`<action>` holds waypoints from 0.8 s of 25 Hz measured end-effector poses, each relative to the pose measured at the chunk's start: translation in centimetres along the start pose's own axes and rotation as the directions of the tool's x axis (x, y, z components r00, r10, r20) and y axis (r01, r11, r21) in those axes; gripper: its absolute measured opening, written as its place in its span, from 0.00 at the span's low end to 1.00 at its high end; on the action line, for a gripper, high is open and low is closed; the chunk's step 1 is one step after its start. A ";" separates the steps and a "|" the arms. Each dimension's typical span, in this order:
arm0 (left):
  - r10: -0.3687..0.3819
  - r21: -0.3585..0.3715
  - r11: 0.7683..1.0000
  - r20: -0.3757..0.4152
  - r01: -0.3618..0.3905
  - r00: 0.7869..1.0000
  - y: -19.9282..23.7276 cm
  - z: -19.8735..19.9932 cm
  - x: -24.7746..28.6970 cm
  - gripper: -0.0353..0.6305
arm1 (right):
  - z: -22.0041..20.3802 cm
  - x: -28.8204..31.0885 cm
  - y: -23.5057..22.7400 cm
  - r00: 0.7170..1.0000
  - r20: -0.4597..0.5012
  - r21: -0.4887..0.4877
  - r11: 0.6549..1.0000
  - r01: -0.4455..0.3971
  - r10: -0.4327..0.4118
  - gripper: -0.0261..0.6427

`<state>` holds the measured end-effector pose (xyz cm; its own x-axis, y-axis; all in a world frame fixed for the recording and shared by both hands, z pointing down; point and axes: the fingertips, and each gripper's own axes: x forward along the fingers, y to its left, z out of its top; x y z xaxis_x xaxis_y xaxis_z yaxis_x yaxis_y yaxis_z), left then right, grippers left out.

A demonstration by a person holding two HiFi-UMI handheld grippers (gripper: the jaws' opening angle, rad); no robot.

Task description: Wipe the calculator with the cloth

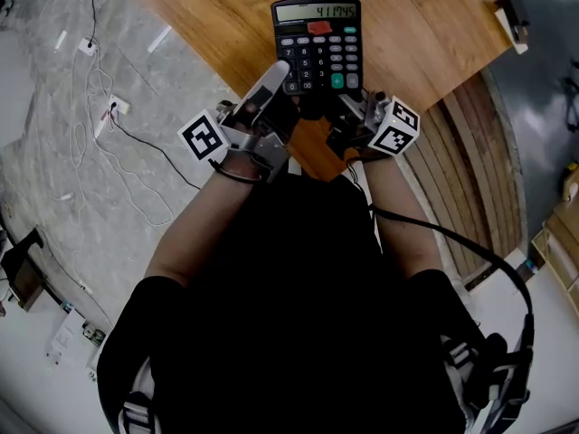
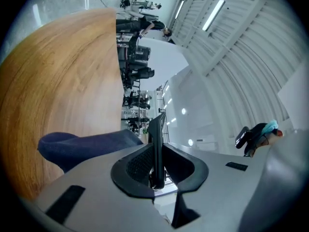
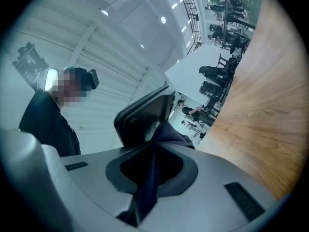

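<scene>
Left hand-held gripper (image 1: pixel 271 84) is clamped on the calculator (image 1: pixel 317 43), gripping its near edge, over the wooden worktop (image 1: pixel 208 16). Right hand-held gripper (image 1: pixel 355 107) pinches the dark blue cloth (image 3: pixel 169 134) right beside the calculator. From the head view the cloth's mostly hidden.

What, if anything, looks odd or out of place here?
Nothing looks broken or spilled. The one unusual thing is that the calculator is not left lying free on the wooden table. The left gripper pinches its near edge, and the right gripper is shut on the dark cloth beside it. Its display shows digits.
</scene>
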<state>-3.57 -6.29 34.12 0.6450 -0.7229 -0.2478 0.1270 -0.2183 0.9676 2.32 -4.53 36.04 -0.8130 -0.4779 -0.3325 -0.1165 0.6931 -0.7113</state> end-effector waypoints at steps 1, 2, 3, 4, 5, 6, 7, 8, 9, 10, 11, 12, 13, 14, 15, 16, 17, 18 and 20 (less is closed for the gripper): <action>0.002 0.007 1.000 0.009 -0.002 1.000 0.0 0.1 -0.1 0.15 | 0.1 -0.5 0.1 1.000 -0.003 -0.002 1.000 0.000 0.000 0.09; 0.004 0.014 1.000 0.018 -0.004 1.000 0.0 0.3 -0.2 0.15 | 0.1 -1.0 0.3 1.000 -0.007 -0.004 1.000 0.001 -0.001 0.09; 0.007 0.021 1.000 0.027 -0.008 1.000 0.1 0.5 -0.3 0.15 | 0.2 -1.5 0.4 1.000 -0.009 -0.007 1.000 0.004 -0.004 0.09; 0.011 0.027 1.000 0.035 -0.012 0.999 0.1 0.7 -0.4 0.15 | 0.4 -2.2 0.5 1.000 -0.006 -0.009 1.000 0.009 -0.009 0.09; 0.014 0.029 0.999 0.042 -0.015 0.999 0.2 0.9 -0.4 0.15 | 0.7 -2.8 0.4 1.000 0.004 -0.011 1.000 0.017 -0.017 0.09; 0.015 0.029 0.999 0.047 -0.017 0.999 0.3 1.0 -0.5 0.15 | 1.1 -3.4 0.2 0.999 0.020 -0.012 1.000 0.029 -0.029 0.09; 0.015 0.025 1.000 0.050 -0.016 0.999 0.4 1.2 -0.7 0.15 | 1.7 -3.9 -0.1 0.998 0.040 -0.012 0.999 0.044 -0.044 0.09; 0.012 0.017 1.000 0.052 -0.013 0.999 0.4 1.3 -0.8 0.15 | 2.4 -4.3 -0.5 0.996 0.064 -0.012 0.998 0.060 -0.059 0.09; 0.007 0.007 1.000 0.050 -0.008 0.999 0.5 1.2 -0.8 0.15 | 3.1 -4.7 -1.0 0.993 0.089 -0.011 0.997 0.073 -0.072 0.09; 0.001 -0.004 1.000 0.044 -0.001 0.999 0.5 1.0 -0.8 0.15 | 3.9 -5.0 -1.4 0.990 0.114 -0.010 0.996 0.084 -0.082 0.09; -0.005 -0.015 1.000 0.032 0.005 0.999 0.5 0.7 -0.8 0.15 | 4.6 -5.1 -1.7 0.987 0.135 -0.010 0.996 0.091 -0.088 0.09; -0.011 -0.024 1.000 0.018 0.011 1.000 0.5 0.3 -0.7 0.15 | 5.3 -5.0 -2.0 0.984 0.153 -0.010 0.996 0.093 -0.090 0.09; -0.018 -0.034 0.999 0.003 0.018 1.000 0.5 -0.1 -0.6 0.15 | 5.8 -4.7 -2.3 0.982 0.166 -0.011 0.996 0.090 -0.087 0.09; -0.027 -0.048 0.998 -0.008 0.027 1.000 0.4 -0.4 -0.5 0.15 | 6.2 -4.4 -2.4 0.981 0.175 -0.012 0.996 0.085 -0.081 0.09; -0.040 -0.067 0.997 -0.015 0.039 0.999 0.3 -0.8 -0.4 0.15 | 6.5 -3.9 -2.4 0.981 0.182 -0.012 0.997 0.075 -0.072 0.09; -0.055 -0.088 0.995 -0.017 0.053 0.998 0.2 -1.1 -0.3 0.15 | 6.7 -3.4 -2.3 0.981 0.187 -0.010 0.998 0.062 -0.059 0.09; -0.068 -0.106 0.992 -0.019 0.065 0.998 0.2 -1.4 -0.3 0.15 | 6.7 -3.0 -2.2 0.981 0.189 -0.007 0.999 0.048 -0.046 0.09; -0.077 -0.116 0.991 -0.023 0.074 0.997 0.1 -1.7 -0.2 0.15 | 6.5 -2.5 -2.0 0.982 0.188 -0.001 0.999 0.034 -0.033 0.09; -0.086 -0.123 0.989 -0.031 0.082 0.996 0.0 -1.7 -0.1 0.15 | 5.7 -1.5 -1.8 0.985 0.173 0.016 1.000 0.008 -0.010 0.09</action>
<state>-2.38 -5.14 34.27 0.6545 -0.6810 -0.3284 0.2707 -0.1945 0.9428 7.01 -8.15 34.35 -0.7005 -0.5714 -0.4275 -0.1135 0.6806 -0.7238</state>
